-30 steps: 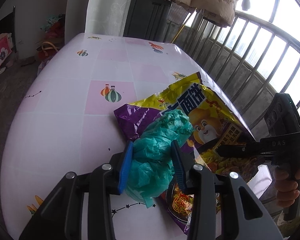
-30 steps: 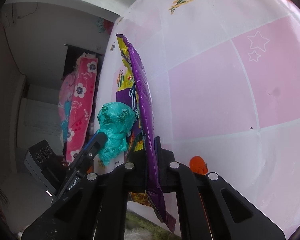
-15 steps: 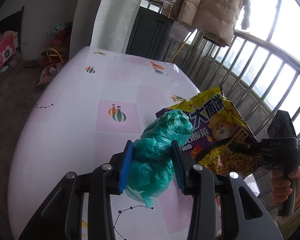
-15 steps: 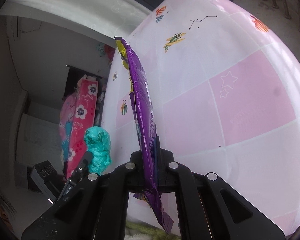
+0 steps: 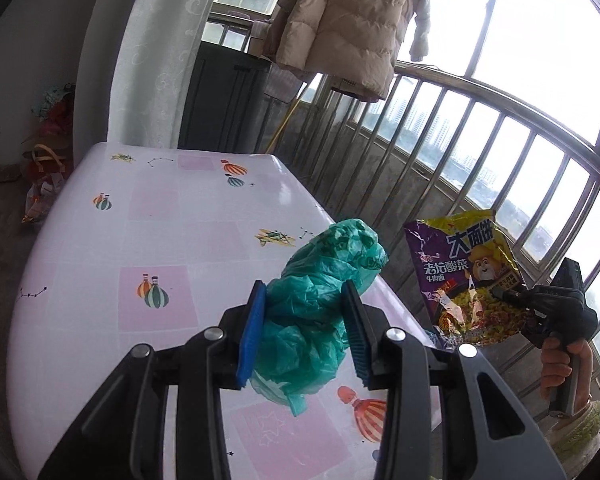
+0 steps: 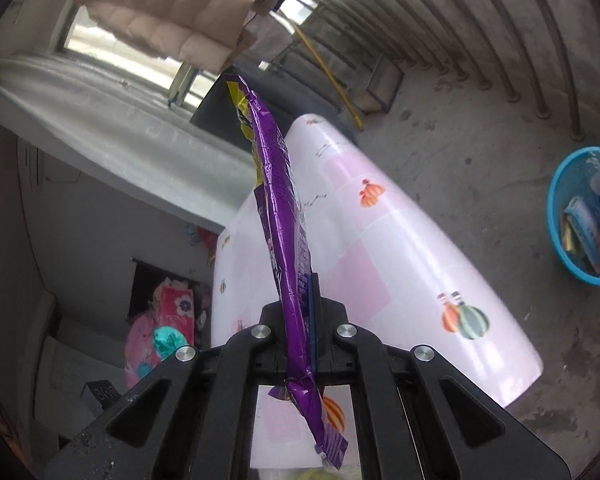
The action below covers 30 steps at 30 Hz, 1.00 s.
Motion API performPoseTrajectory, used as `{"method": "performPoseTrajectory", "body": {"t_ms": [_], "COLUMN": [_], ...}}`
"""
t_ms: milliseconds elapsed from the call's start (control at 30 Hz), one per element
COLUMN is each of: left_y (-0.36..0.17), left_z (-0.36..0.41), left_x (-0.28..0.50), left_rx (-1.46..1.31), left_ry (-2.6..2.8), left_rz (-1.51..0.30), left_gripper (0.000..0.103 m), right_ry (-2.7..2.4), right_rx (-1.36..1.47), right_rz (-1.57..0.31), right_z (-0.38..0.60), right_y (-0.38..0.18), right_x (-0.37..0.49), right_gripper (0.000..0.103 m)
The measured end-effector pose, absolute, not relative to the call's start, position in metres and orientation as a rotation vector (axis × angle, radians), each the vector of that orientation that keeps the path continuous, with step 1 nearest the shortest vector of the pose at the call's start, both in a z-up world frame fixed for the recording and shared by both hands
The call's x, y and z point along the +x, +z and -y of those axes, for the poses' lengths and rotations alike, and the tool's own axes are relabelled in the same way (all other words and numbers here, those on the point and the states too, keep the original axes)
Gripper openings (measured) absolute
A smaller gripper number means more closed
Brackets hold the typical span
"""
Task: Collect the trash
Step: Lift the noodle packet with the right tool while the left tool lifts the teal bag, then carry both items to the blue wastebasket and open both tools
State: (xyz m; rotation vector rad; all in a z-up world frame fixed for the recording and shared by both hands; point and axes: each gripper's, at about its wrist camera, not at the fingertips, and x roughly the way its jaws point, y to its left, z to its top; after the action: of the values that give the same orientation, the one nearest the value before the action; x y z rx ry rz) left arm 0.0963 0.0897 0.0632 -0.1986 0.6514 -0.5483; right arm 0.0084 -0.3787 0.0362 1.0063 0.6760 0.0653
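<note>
The pink-checked table (image 5: 172,240) fills the left wrist view's lower half, and a blue basin (image 6: 560,236) holding wrappers sits on the floor at three o'clock in the right wrist view. The purple and yellow noodle packet (image 5: 464,276) hangs clear of the table at three o'clock, pinched edge-on between the closed jaws of the right gripper (image 6: 302,320). The crumpled teal plastic bag (image 5: 320,308) is squeezed between the blue pads (image 5: 252,328) of the left gripper (image 5: 304,332), held above the table's right edge.
</note>
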Motion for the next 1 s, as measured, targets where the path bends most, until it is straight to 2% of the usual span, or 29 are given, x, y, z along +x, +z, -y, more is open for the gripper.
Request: {"method": "performPoseTrajectory", "body": {"t_ms": [167,333,767,833,933,1000], "left_y": [0.079,0.083,0.065,0.060,0.052,0.045], "left_z": [-0.024,0.046,0.165,0.184,0.214,0.238], "left_x": [0.111,0.117,0.141,0.148,0.156,0.161], "left_rx": [-0.162,-0.089,0.079,0.109,0.162,0.198], "left_ry": [-0.738,-0.843,-0.918,-0.925,-0.948,-0.967], "left_rz": [-0.705,-0.759,-0.871,-0.893,-0.923,-0.945], "left_gripper": [0.037,0.037,0.037,0.037,0.037,0.037], "right_ry": [-0.205,-0.421,-0.489,-0.517,-0.573,-0.612], "right_rx": [1.139,1.167,1.382,1.377,1.420,1.479], "right_rz": [-0.518,-0.516,-0.549,-0.601,-0.737,-0.821], "right_z": [0.434,0.462,0.553,0.563,0.574,0.576], "right_y": [0.012,-0.021,-0.148,-0.179,-0.239,-0.271], "right_x": [-0.062,-0.091,-0.056,-0.045,-0.034,-0.035], "right_gripper": [0.003,0.003,0.007,0.012,0.033,0.035]}}
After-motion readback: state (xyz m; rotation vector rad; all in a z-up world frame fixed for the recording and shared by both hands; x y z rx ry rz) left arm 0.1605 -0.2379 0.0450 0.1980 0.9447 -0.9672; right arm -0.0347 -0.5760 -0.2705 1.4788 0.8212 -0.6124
